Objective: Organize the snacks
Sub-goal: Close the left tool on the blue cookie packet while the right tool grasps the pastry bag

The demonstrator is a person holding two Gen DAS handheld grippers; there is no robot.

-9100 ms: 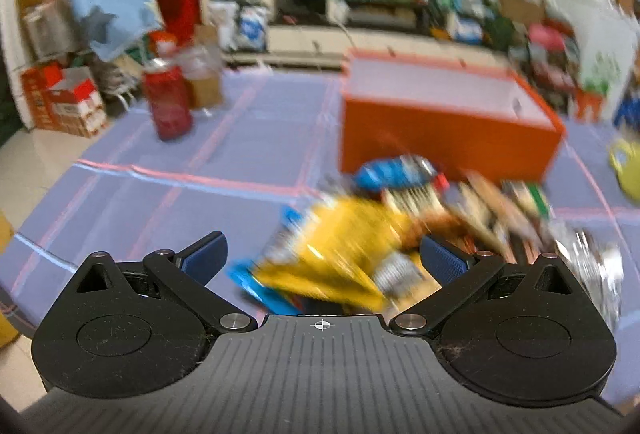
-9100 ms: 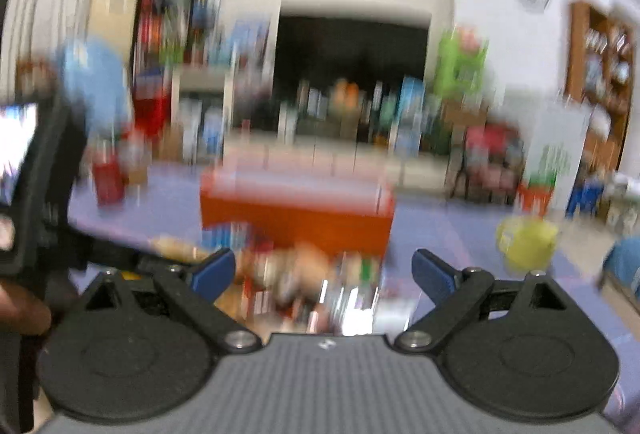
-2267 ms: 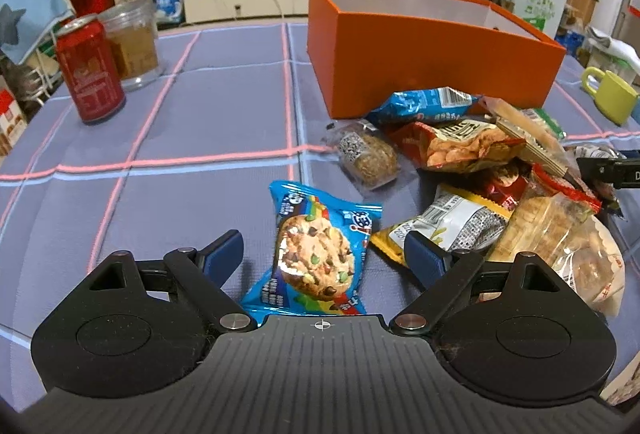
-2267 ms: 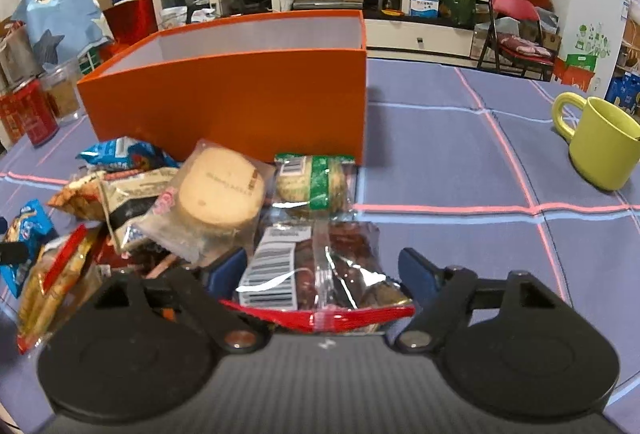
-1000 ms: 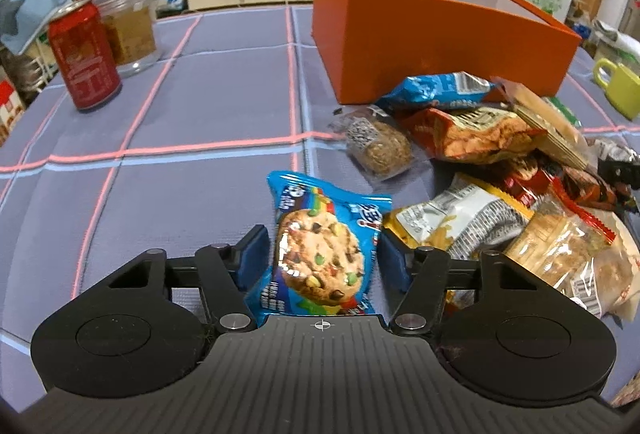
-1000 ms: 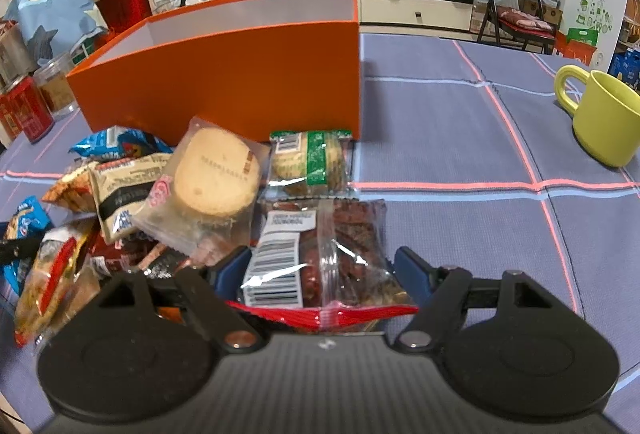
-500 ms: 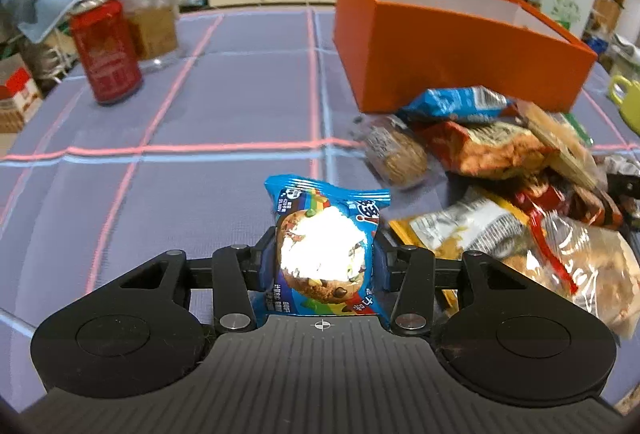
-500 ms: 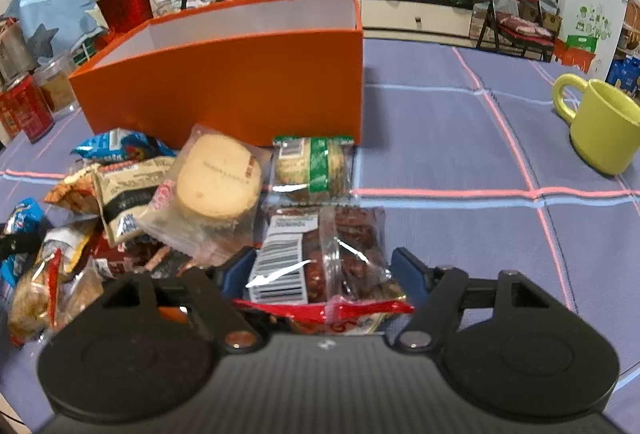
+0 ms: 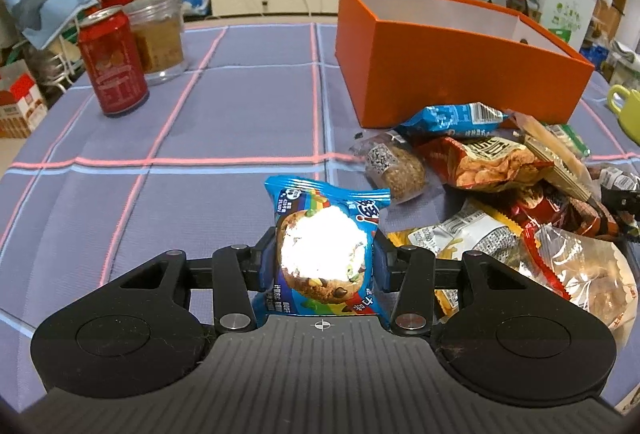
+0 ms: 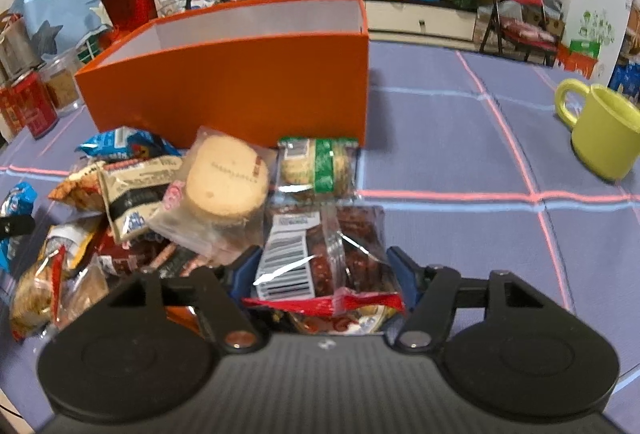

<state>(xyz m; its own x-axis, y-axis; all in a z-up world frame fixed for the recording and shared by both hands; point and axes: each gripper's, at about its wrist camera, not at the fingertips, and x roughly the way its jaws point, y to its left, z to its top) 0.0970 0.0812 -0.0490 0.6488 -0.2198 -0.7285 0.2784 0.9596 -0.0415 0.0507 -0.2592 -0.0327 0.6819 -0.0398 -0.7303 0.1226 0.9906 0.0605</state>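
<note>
Snacks on the checked tablecloth [image 9: 224,121], one pack pinched in each of my grippers.

Largest is the orange box [image 9: 452,73], open-topped, standing behind the snack pile [image 9: 500,193], with a red can [image 9: 114,61] far left and a yellow mug [image 10: 600,129] right. My left gripper [image 9: 324,258] squeezes the blue cookie packet [image 9: 326,234] by its sides, long axis pointing away from me. My right gripper [image 10: 324,274] presses the clear bag of dried red fruit [image 10: 336,250], its red seal nearest me.
</note>
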